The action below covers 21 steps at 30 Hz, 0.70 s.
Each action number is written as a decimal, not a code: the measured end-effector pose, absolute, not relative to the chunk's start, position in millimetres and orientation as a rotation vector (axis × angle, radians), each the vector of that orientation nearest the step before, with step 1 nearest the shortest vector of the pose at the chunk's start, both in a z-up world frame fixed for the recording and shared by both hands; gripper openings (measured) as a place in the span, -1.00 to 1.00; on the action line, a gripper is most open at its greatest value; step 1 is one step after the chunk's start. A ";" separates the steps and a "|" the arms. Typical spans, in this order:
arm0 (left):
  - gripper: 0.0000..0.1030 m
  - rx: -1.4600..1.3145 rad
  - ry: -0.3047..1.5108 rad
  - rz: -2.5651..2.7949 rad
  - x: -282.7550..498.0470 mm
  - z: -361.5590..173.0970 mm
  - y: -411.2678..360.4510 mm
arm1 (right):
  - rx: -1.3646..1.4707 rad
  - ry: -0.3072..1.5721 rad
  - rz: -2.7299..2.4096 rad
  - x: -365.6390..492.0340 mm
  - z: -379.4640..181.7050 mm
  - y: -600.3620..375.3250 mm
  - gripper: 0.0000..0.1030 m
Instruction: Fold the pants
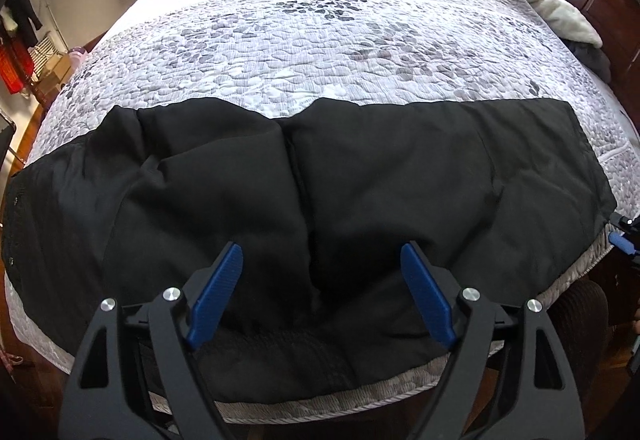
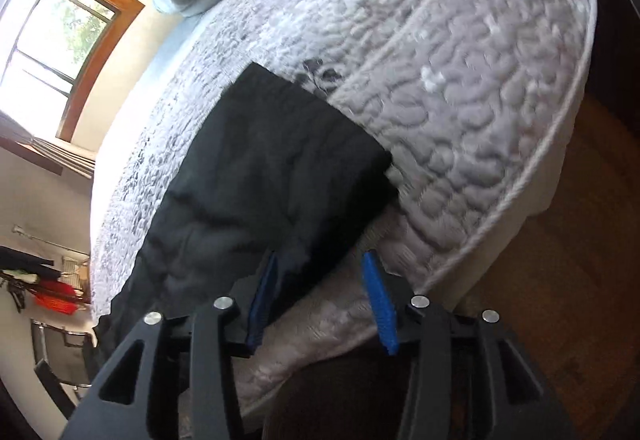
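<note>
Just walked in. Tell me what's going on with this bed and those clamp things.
A person is folding black pants spread across the quilted bedspread, a handheld gripper in each hand. The left gripper hovers open over the middle of the pants, holding nothing. The right gripper is at the leg end near the bed's edge, jaws apart, with the cloth's corner between them but not clamped.
</note>
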<state>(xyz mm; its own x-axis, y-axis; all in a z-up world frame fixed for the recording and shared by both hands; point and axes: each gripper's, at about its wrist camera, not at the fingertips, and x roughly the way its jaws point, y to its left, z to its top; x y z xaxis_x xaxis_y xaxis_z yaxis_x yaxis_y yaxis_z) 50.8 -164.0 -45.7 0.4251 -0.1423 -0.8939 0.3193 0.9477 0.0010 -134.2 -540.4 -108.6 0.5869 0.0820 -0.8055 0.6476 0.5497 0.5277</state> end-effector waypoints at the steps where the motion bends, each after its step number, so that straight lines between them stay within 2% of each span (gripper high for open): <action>1: 0.58 0.187 1.094 -0.293 48.8 -46.2 -164.8 | 0.952 0.903 -0.393 -134.1 -110.3 -541.0 -0.07; 8: 0.59 0.163 1.120 -0.272 47.3 -52.8 -160.2 | 1.000 0.916 -0.355 -116.9 -125.7 -536.8 0.01; 9: 0.59 0.152 1.125 -0.270 47.3 -53.8 -160.5 | 0.990 0.922 -0.359 -112.8 -125.3 -535.3 -0.04; 11: 0.59 0.140 1.130 -0.267 47.3 -54.2 -165.5 | 0.968 0.931 -0.346 -105.3 -123.4 -532.8 -0.37; 14: 0.59 0.134 1.115 -0.277 45.1 -52.4 -183.7 | 0.810 0.981 -0.373 -89.6 -108.6 -521.6 -0.64; 18: 0.59 0.144 1.083 -0.274 43.7 -49.9 -217.6 | 0.603 1.004 -0.393 -72.0 -84.8 -503.8 -0.80; 21: 0.64 0.147 1.049 -0.264 46.0 -50.5 -244.2 | 0.601 0.942 -0.380 -68.2 -66.5 -507.6 -0.84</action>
<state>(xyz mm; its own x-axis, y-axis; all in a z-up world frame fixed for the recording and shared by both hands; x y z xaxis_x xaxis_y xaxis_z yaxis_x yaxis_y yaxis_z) 46.0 -244.2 -50.5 0.4705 -0.1453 -0.8703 0.2847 0.9586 -0.0061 -68.2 -507.6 -66.5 0.5409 -0.0461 -0.8398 0.5497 0.7751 0.3115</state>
